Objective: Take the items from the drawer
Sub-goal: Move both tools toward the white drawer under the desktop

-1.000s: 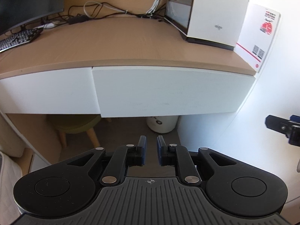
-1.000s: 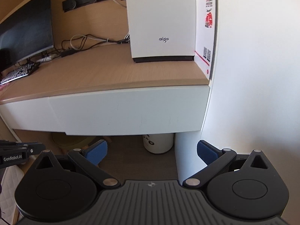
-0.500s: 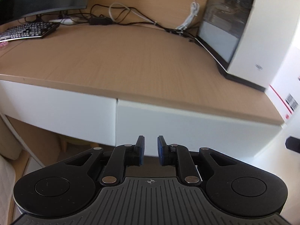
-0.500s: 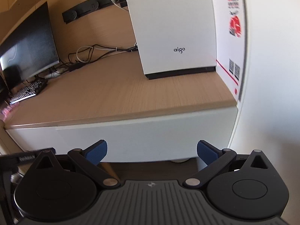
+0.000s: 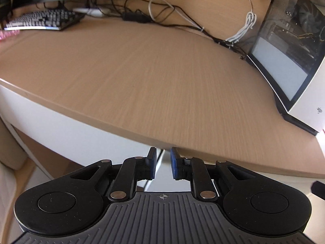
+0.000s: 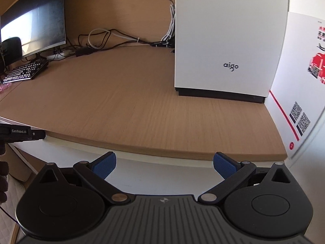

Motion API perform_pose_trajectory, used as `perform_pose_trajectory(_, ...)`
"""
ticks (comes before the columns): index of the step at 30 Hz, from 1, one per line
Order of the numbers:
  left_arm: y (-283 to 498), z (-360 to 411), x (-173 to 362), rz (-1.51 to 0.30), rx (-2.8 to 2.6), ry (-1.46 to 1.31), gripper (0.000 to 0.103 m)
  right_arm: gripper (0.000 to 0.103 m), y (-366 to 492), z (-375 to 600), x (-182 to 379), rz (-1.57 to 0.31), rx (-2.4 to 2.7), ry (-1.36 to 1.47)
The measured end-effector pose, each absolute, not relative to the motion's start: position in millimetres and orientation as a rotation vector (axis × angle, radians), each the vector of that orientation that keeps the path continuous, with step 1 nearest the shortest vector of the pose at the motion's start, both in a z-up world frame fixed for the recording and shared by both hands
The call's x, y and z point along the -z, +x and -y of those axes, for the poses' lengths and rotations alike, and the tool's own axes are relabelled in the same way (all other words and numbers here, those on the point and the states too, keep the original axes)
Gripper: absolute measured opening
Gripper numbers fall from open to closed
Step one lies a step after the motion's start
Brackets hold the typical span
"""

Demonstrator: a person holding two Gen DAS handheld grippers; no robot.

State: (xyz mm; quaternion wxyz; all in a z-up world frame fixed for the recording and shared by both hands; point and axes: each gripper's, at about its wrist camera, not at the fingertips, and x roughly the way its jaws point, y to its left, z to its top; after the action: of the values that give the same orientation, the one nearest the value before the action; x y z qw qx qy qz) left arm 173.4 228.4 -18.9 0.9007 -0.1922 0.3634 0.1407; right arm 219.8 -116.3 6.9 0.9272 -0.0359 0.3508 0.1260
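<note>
Where the desk's [image 5: 162, 77] front edge crosses the left wrist view, the left gripper [image 5: 163, 165] sits just under it, blue pads a narrow gap apart, nearly closed, nothing between them. White drawer front [image 5: 67, 126] runs below the wooden top; a thin vertical seam shows just behind the pads. Drawer closed as far as visible; contents hidden.

Right gripper [image 6: 164, 165]: jaws spread wide, empty, pads level with the front edge of the desk, the white drawer front showing between and below them.

On the desk: white computer case [image 6: 229, 36] marked "aigo" at the right rear, a white carton [image 6: 300, 85] with red print and QR codes at the right edge against it. Keyboard [image 5: 42, 19] at the far left, a dark monitor [image 6: 34, 20] behind it. Tangle of black and white cables [image 5: 168, 10] along the rear edge. Centre of the top bare wood.

In the right wrist view, a black body labelled "GenRobot.AI" [image 6: 20, 134] juts in at the left, by the front edge.
</note>
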Motion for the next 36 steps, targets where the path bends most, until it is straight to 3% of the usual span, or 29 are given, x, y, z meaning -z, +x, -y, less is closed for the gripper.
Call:
perform_pose_trajectory(19, 171.9, -236.4, 18.9, -0.781, -0.265, -0.492, 0.018, 0.102, 259.3, 99.2, 5.9, -0.751, -0.32, -0.091)
perform_pose_trajectory(28, 172.6, -245.2, 29.2, -0.781, -0.176, -0.546, 0.038, 0.102, 272.7, 109.0, 17.6, -0.775, -0.284, -0.005)
perform_pose_trajectory(36, 175.8, -244.6, 34.6, -0.782, -0.143, -0.55, 0.052, 0.103, 277.1, 96.8, 23.2, -0.769, -0.256, -0.097)
